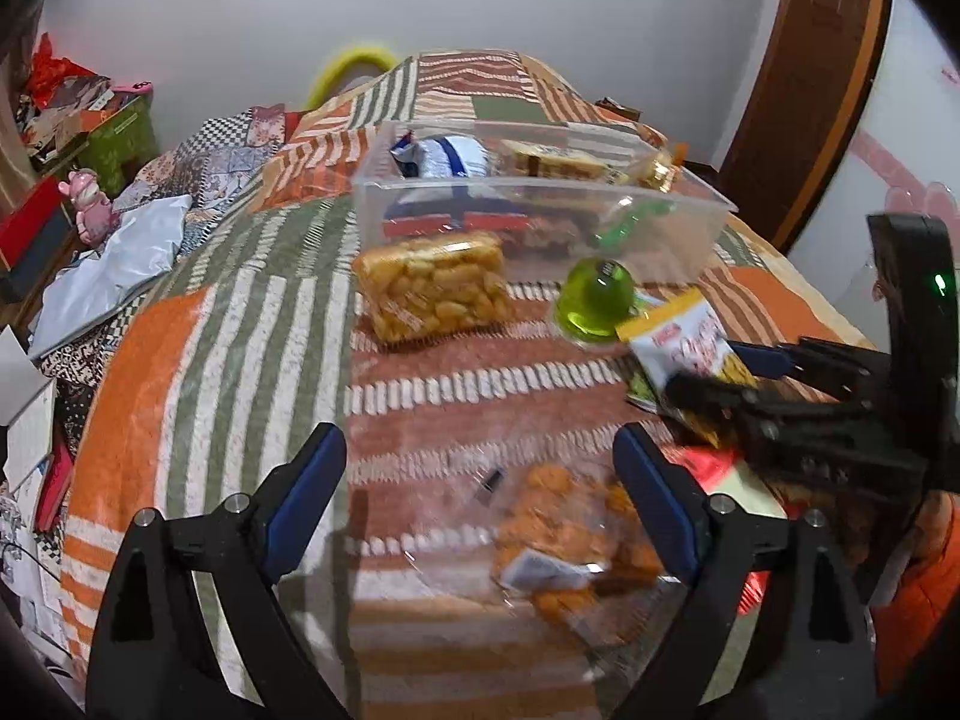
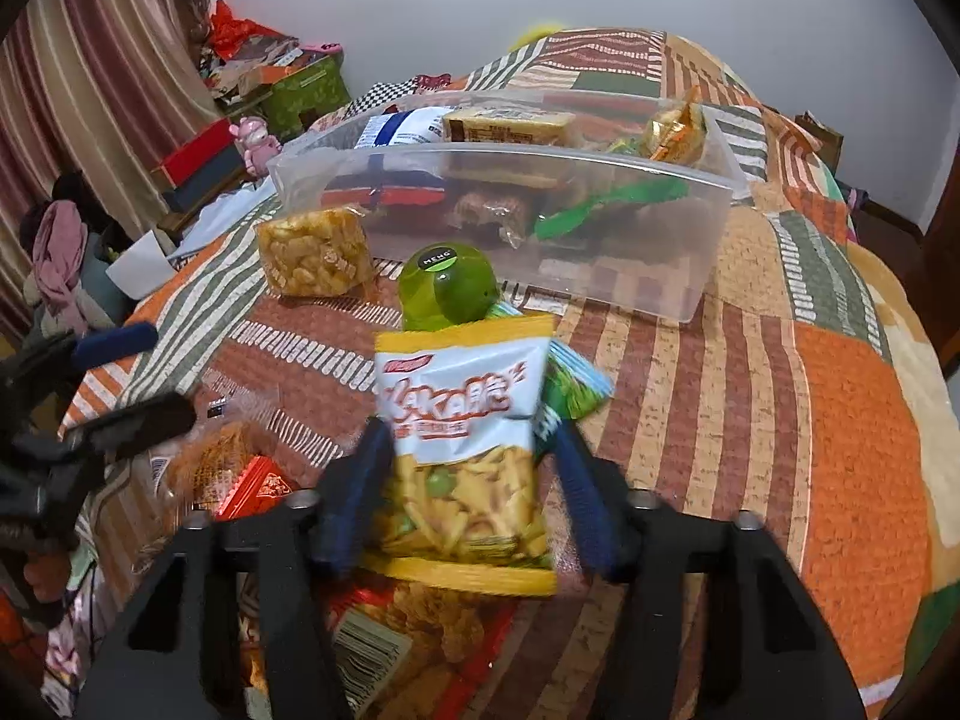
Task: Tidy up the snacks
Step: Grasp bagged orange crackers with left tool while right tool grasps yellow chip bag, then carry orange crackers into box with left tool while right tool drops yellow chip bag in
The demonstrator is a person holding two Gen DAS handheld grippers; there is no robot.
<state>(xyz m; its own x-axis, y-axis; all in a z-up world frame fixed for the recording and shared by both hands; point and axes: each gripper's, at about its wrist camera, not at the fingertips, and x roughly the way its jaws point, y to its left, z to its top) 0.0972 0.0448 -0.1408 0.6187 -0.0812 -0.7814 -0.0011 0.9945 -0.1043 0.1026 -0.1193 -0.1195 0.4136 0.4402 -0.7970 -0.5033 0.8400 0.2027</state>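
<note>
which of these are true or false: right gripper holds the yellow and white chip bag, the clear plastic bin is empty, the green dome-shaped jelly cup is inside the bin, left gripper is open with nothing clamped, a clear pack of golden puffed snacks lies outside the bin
1. The right gripper holds the yellow and white chip bag. True.
2. The clear plastic bin is empty. False: it already holds several wrapped snacks.
3. The green dome-shaped jelly cup is inside the bin. False: it sits on the striped bedspread in front of the bin.
4. The left gripper is open with nothing clamped. True.
5. A clear pack of golden puffed snacks lies outside the bin. True.
</note>
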